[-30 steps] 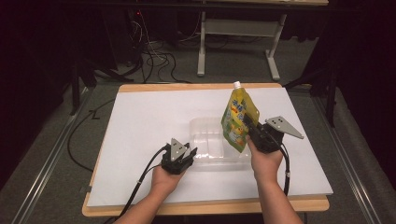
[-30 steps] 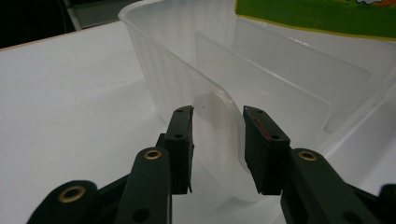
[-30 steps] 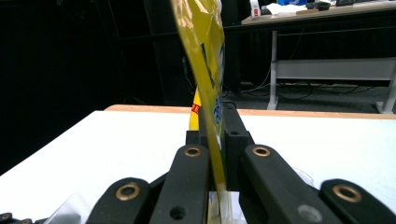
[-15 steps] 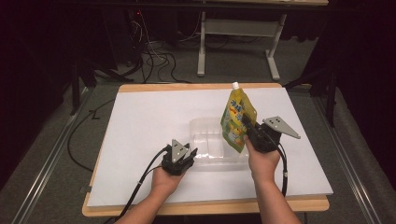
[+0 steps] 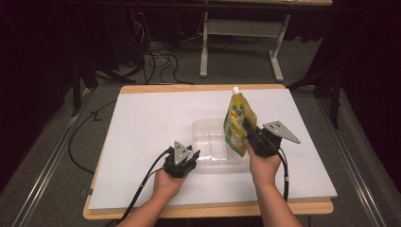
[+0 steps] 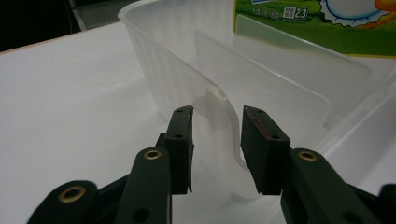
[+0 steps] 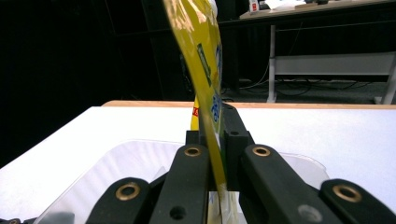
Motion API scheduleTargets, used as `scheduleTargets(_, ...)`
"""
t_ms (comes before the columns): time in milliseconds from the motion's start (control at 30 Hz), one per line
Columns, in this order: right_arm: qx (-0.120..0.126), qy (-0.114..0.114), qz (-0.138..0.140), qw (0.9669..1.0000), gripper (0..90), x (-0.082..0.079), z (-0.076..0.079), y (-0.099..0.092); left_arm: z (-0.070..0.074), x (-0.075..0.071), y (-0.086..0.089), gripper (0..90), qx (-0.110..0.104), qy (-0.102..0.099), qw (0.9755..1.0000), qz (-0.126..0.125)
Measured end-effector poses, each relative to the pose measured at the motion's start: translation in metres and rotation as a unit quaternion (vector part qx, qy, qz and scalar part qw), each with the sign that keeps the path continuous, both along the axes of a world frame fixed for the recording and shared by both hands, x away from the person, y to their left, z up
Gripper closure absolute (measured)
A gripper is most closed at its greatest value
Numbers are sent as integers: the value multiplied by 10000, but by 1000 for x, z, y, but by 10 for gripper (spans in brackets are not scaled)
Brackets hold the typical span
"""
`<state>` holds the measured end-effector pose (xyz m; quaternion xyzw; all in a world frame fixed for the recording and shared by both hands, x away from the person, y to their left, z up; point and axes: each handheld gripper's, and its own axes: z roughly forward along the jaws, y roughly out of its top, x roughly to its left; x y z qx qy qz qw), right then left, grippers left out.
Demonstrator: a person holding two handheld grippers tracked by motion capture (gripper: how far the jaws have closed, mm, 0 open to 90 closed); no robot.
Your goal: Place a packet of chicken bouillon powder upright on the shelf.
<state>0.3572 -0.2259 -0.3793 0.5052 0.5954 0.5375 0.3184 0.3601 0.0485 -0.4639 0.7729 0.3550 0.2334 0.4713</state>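
Note:
A yellow-green spouted pouch hangs upright over the right end of a clear plastic container on the white tabletop. My right gripper is shut on the pouch's lower edge. In the right gripper view the pouch rises from between the closed jaws of the gripper, with the container below. My left gripper sits at the container's near left corner. In the left gripper view its jaws clamp the curved rim of the container, and the pouch shows at the far side.
A white sheet covers the wooden table, whose front edge is close to the person's forearms. Cables and a grey metal frame lie on the dark floor beyond the table. Open white surface lies left and right of the container.
My right gripper has edged the pouch slightly left and lower over the container. The left gripper and the container have stayed put.

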Motion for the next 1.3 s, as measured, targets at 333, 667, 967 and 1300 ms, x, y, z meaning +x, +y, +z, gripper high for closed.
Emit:
scheduleTargets(333,-18,74,65,10000,900,-2,-9,3,1,0,0,648,-2,49,10000,-10)
scheduleTargets(667,-75,121,121,9998,893,-3,-13,3,2,1,1,647,-13,100,9999,-18)
scheduleTargets(967,-195,167,188,9995,884,-4,-16,3,2,1,1,634,-30,178,9998,-61)
scheduleTargets(1300,-260,193,235,9992,867,-5,-18,2,3,1,2,570,-104,234,9996,-113)
